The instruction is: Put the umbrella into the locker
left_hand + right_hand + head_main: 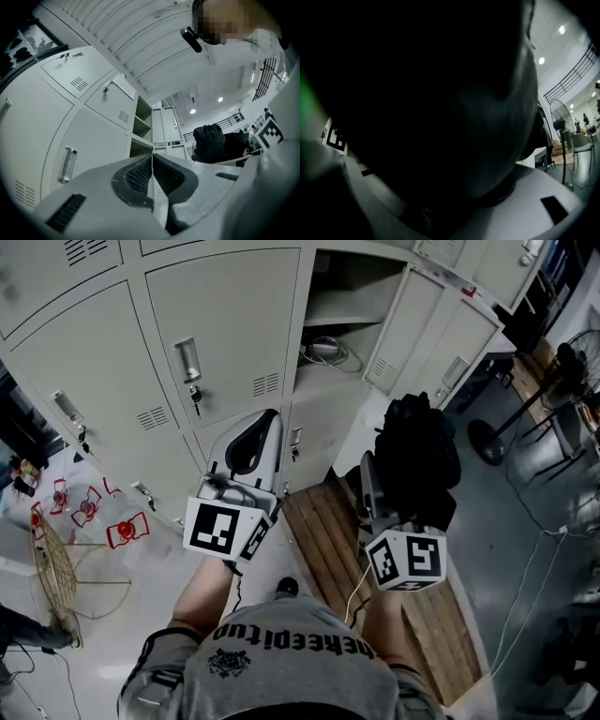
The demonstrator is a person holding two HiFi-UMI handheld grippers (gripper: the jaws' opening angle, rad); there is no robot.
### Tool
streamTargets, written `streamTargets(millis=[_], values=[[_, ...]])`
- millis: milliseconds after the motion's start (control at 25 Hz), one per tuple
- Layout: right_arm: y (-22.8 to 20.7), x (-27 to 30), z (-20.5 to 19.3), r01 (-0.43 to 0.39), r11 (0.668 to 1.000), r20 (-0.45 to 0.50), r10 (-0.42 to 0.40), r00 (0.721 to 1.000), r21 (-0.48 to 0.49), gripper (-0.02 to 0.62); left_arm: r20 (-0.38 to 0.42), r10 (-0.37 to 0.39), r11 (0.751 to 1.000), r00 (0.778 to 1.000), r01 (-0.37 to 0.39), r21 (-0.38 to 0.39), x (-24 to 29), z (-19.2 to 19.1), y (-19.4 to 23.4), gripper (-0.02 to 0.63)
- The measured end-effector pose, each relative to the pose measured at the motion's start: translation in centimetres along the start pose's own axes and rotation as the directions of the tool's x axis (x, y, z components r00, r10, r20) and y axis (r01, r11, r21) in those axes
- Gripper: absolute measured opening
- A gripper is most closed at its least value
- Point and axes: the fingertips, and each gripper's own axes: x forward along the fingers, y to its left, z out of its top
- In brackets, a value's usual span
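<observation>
Grey lockers point(225, 324), one open, wooden bench point(323, 540), right gripper point(375, 486) clasping umbrella point(417, 460)

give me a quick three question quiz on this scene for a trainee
1. True or false: the left gripper has its jaws together with nothing between them.
2. What does the right gripper hold? A) a black umbrella B) a red cup C) a bunch of keys
3. Fill the gap (already / not yet): the black umbrella is ___ inside the open locker.

Key: 1 true; 2 A; 3 not yet
</observation>
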Motion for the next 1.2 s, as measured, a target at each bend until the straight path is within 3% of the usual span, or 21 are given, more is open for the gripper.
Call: streamTargets(millis=[800,1200], values=[[-4.6,6.4,-3.3,-0.062,0.997,-0.033,0.064,0.997,0.040,0.287,-0.020,0.083,0.994,0.996,-0.082,0.077,6.2,-3.6,0.9,0.012],[-7.2,12.0,-3.7,-0.062,0.998,-0.036,0.063,0.997,0.026,0.287,-0.037,0.051,0.999,0.998,-0.050,0.018,11.6,-5.6,2.9,0.012]])
